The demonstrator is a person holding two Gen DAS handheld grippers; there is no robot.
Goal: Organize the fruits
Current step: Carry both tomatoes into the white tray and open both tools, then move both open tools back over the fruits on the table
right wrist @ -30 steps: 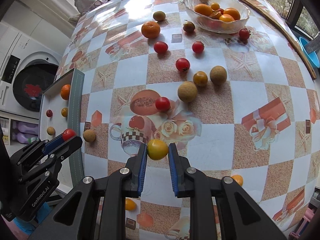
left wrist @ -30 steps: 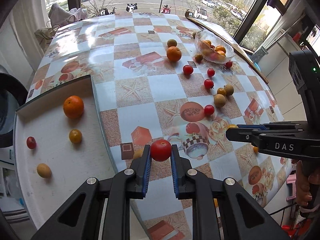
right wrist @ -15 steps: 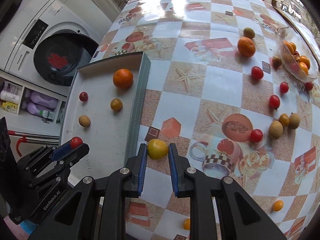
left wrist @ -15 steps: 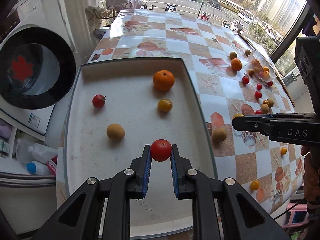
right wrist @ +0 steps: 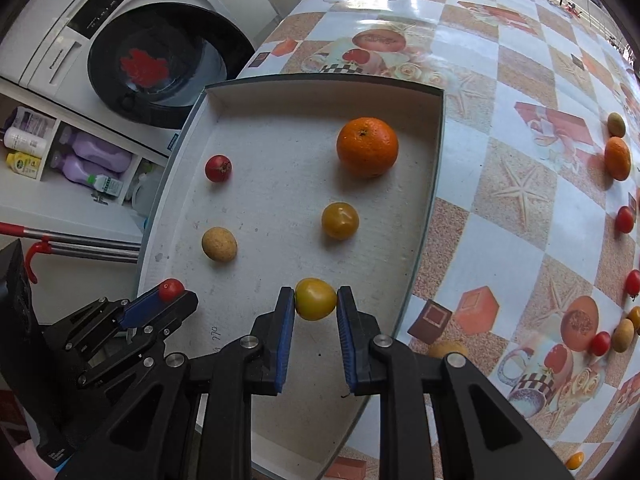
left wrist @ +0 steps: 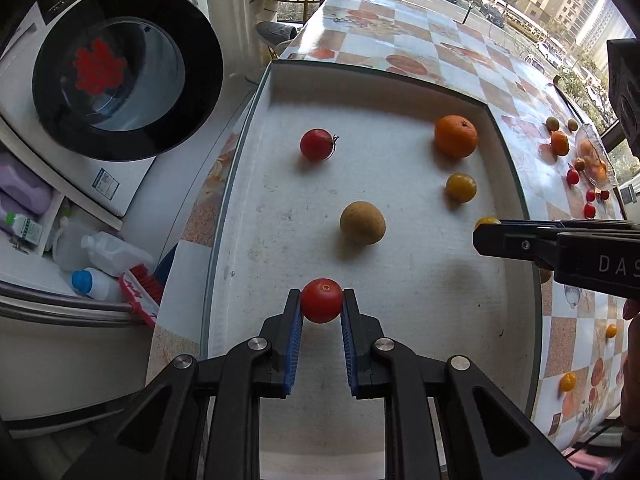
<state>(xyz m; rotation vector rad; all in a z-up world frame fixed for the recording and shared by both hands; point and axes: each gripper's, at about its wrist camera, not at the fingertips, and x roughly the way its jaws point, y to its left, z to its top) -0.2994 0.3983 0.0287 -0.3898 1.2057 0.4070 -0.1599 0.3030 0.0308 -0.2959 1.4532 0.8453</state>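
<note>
My left gripper (left wrist: pixel 321 307) is shut on a red tomato (left wrist: pixel 322 300) above the near part of the white tray (left wrist: pixel 256 184). My right gripper (right wrist: pixel 315 305) is shut on a yellow tomato (right wrist: pixel 315 298), also over the tray (right wrist: pixel 180 216), to the right of the left one. In the tray lie an orange (right wrist: pixel 367 147), a yellow-orange tomato (right wrist: pixel 340 220), a tan round fruit (right wrist: pixel 219 243) and a red tomato with a stem (right wrist: pixel 218 168). The right wrist view shows the left gripper (right wrist: pixel 172 292) at the lower left; the left wrist view shows the right gripper (left wrist: pixel 486 228) at the right.
The tray sits at the edge of a checkered table (right wrist: pixel 500 208). Further right on it lie several loose tomatoes and fruits, another orange (right wrist: pixel 617 158) and a glass bowl of fruit (left wrist: pixel 594 162). A washing machine (left wrist: pixel 112 80) and a shelf of bottles (right wrist: pixel 64 152) stand beyond the table.
Both grippers moved left from over the patterned table to above the white tray, each carrying its tomato. The tray's fruits stayed in place.
</note>
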